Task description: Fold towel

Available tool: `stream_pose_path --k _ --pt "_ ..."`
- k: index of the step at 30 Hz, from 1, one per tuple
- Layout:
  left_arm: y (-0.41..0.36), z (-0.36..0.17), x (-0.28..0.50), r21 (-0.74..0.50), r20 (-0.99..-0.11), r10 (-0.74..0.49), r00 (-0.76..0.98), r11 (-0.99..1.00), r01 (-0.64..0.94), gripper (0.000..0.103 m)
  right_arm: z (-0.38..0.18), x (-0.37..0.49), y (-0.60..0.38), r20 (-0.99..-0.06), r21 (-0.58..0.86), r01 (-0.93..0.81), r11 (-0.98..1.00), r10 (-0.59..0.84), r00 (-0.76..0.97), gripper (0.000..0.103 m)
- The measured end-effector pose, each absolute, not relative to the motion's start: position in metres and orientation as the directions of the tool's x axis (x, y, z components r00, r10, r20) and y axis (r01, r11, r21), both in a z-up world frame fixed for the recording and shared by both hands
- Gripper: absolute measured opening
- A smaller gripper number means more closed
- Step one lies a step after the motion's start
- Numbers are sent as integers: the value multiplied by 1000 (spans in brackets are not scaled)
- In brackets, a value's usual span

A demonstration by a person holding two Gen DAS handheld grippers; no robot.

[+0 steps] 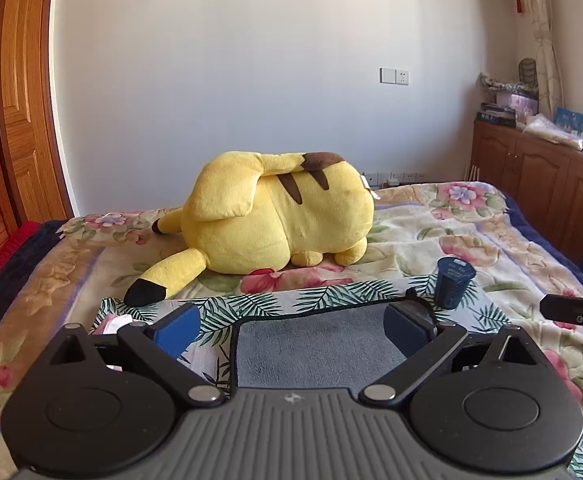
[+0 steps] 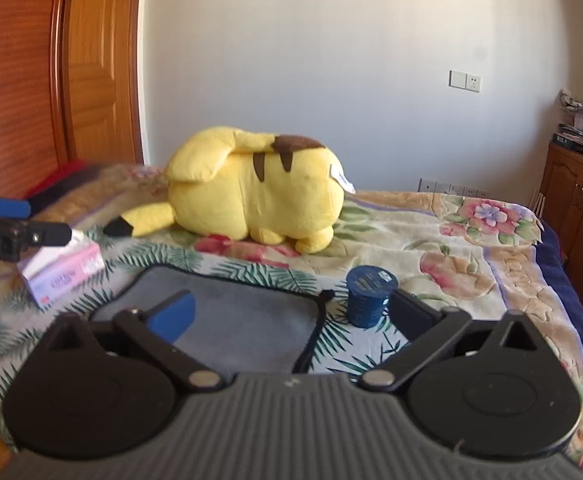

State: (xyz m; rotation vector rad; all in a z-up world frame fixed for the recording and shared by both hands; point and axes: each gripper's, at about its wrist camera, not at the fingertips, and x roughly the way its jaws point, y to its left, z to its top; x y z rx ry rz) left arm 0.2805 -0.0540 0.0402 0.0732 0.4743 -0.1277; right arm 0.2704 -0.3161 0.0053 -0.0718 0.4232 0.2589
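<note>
A grey towel [image 1: 315, 340] with a black hem lies flat on a palm-leaf cloth [image 1: 251, 304] on the bed. It also shows in the right wrist view [image 2: 231, 312]. My left gripper [image 1: 291, 326] is open and empty, hovering over the towel's near part, fingers apart on either side. My right gripper [image 2: 291, 316] is open and empty above the towel's right edge. A hanging loop [image 2: 325, 294] sticks out at the towel's far right corner. The other gripper shows at each view's edge, the right one [image 1: 571, 312] and the left one [image 2: 23, 228].
A dark blue cup [image 2: 369, 296] stands upside down just right of the towel, also in the left wrist view [image 1: 453, 282]. A pink tissue box [image 2: 63, 272] sits left of the towel. A yellow plush toy [image 1: 275, 220] lies behind. A wooden cabinet [image 1: 539, 184] stands at the right.
</note>
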Motion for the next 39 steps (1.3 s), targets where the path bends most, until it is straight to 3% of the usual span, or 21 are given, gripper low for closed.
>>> stream_pose_path --k 12,28,39 --pt "-41 75 207 56 -439 -114 891 986 154 84 27 212 -302 -415 -14 -249 968 221 883 103" --pt "-21 110 97 36 -395 -126 910 988 152 84 78 126 -301 -324 -11 -240 971 224 919 103" --pt "-20 113 50 67 -358 -121 926 986 155 84 80 92 -292 -297 -9 -256 967 242 924 103"
